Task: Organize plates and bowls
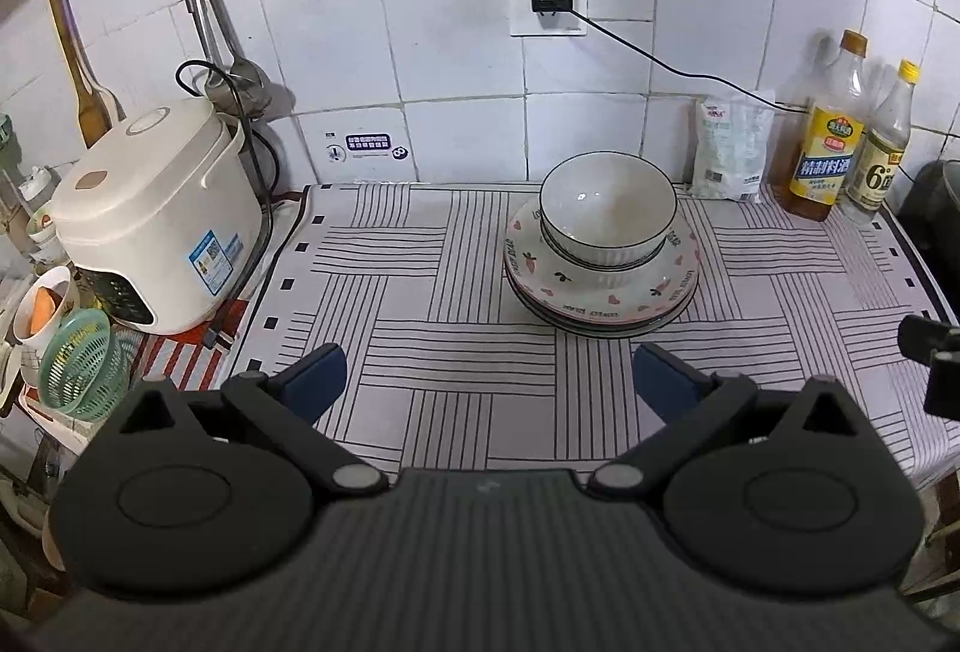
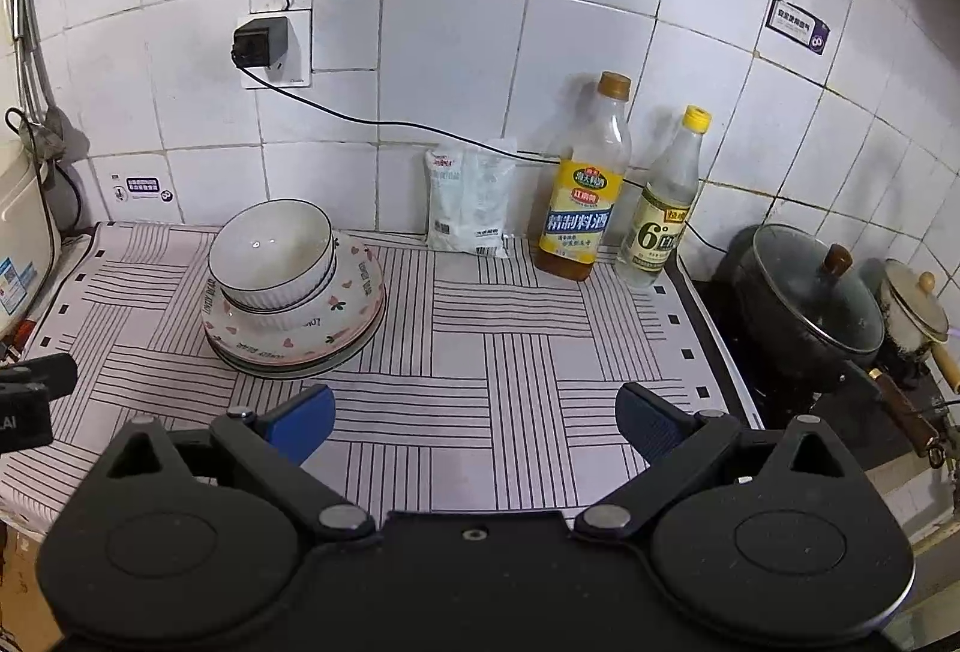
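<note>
A stack of white ribbed bowls [image 1: 606, 214] [image 2: 271, 256] sits nested on a stack of plates [image 1: 600, 292] [image 2: 336, 316]; the top plate is pink-rimmed with heart and carrot prints. The stack stands on a striped cloth [image 1: 420, 292] [image 2: 510, 340] toward the back of the counter. My left gripper [image 1: 489, 382] is open, with nothing between its blue pads, in front of the stack and slightly to its left. My right gripper [image 2: 474, 421] is open too, empty, in front and to the right of the stack.
A white rice cooker [image 1: 156, 214] stands at the left with a green basket [image 1: 81, 364] in front. A salt bag [image 2: 471, 199] and two bottles [image 2: 585, 184] [image 2: 663, 208] line the wall. A lidded black pot [image 2: 810, 304] and small pot [image 2: 915, 310] sit on the stove at right.
</note>
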Action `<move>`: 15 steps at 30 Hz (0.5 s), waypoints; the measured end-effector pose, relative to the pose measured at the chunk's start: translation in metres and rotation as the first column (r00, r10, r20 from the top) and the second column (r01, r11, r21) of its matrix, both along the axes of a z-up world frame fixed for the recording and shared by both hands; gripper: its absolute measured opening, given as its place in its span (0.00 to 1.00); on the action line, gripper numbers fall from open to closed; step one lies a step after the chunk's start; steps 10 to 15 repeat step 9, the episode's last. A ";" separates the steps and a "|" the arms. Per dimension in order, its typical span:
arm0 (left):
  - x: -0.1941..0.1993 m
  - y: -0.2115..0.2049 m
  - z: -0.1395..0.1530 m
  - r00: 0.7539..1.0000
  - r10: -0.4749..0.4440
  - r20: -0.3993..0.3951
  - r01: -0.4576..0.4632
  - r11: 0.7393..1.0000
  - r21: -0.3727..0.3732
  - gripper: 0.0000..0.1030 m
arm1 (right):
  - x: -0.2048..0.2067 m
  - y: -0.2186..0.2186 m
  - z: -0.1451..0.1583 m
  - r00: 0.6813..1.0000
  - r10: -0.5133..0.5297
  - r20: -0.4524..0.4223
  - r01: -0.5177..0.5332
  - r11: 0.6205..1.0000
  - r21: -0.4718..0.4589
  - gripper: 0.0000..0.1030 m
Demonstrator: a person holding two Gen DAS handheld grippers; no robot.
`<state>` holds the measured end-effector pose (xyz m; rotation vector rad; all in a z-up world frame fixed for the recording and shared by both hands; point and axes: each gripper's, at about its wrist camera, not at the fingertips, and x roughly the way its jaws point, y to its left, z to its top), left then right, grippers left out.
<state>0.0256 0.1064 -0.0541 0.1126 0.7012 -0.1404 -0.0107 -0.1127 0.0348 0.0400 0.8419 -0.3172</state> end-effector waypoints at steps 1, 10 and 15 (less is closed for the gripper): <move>0.000 0.000 0.000 1.000 0.000 0.000 0.000 1.000 -0.001 1.00 | 0.000 0.000 0.000 1.000 -0.001 -0.001 0.001 1.000 0.001 0.98; -0.002 -0.004 0.000 1.000 0.007 0.025 -0.007 1.000 0.016 1.00 | -0.001 -0.004 -0.003 1.000 -0.006 -0.008 0.006 1.000 -0.002 0.98; -0.002 -0.004 0.000 1.000 0.007 0.025 -0.007 1.000 0.016 1.00 | -0.001 -0.004 -0.003 1.000 -0.006 -0.008 0.006 1.000 -0.002 0.98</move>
